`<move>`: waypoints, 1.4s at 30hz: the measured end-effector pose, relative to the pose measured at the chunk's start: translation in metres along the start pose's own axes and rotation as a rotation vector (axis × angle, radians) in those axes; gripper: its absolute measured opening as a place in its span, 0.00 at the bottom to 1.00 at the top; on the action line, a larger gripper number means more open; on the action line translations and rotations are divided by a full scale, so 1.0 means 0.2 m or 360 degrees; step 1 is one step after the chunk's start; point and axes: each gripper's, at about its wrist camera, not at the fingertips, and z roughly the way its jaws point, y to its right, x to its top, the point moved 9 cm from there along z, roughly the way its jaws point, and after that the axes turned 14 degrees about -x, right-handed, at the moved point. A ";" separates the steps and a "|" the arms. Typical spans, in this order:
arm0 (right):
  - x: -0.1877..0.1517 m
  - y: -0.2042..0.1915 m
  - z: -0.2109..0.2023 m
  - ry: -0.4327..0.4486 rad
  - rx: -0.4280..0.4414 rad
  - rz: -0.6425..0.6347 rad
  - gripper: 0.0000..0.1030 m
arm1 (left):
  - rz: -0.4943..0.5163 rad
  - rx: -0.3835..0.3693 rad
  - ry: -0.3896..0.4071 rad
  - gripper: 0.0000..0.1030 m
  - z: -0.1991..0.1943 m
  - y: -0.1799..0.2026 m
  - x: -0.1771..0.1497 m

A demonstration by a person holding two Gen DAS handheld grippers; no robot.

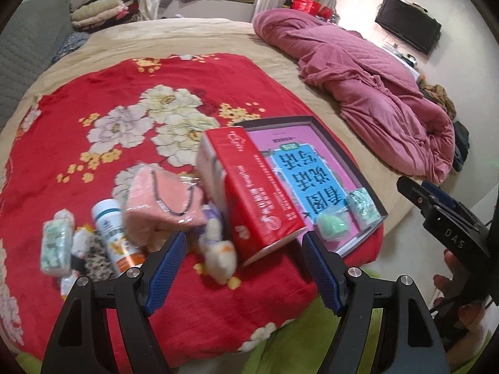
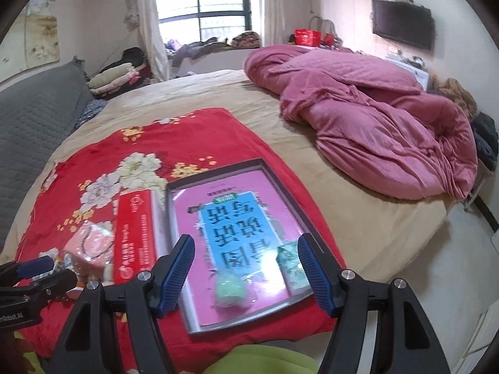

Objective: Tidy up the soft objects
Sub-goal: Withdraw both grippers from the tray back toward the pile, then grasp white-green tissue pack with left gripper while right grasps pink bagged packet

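A dark-rimmed tray [image 1: 315,121] [image 2: 187,314] with a pink and blue printed bottom lies on the red flowered blanket [image 1: 93,99] [image 2: 93,162]. In it lie a green soft lump [image 1: 333,225] [image 2: 229,290] and a mint tissue pack [image 1: 363,206] [image 2: 291,265]. A pink plush purse [image 1: 162,205] [image 2: 92,246], a small white plush toy [image 1: 218,249], another tissue pack [image 1: 56,246] and a leopard-print piece [image 1: 96,258] lie left of a red box [image 1: 259,196] [image 2: 134,237]. My left gripper [image 1: 243,249] is open above the plush toy. My right gripper [image 2: 246,255] is open above the tray's near end.
A white and orange bottle [image 1: 115,237] lies among the soft things. A heaped pink quilt [image 1: 368,87] [image 2: 374,124] fills the bed's right side. A grey headboard [image 2: 34,115] is at left. The bed edge and floor [image 2: 452,265] are at right.
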 end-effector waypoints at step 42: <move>-0.31 -1.21 -0.09 0.0138 0.0339 -0.0903 0.66 | -0.0527 0.0297 0.0089 0.76 -0.37 -0.98 -0.27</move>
